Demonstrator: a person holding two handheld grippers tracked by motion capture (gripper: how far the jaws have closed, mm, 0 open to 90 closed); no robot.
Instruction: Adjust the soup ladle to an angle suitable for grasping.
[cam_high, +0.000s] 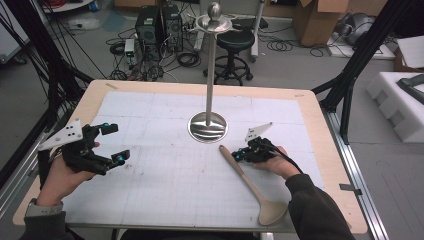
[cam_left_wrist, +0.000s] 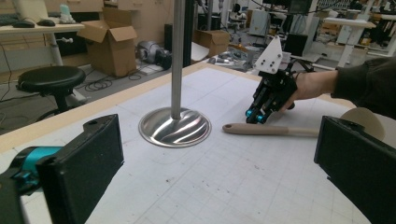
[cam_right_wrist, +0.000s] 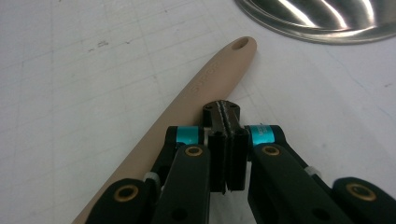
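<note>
The right gripper (cam_high: 239, 154), jaws fully closed and empty, rests on the spoon (cam_high: 250, 184) handle near the stand base (cam_high: 207, 127). It should open before gripping; the left gripper (cam_high: 114, 145) waits wide open.

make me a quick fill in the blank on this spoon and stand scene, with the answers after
1. The right tongs are ____, jaws pressed together, with nothing between them.
2. The left tongs are ____, jaws wide apart.
3. The spoon lies flat on the ____.
4. The stand has a round base made of shiny ____.

Missing words: shut; open; table; metal
</note>
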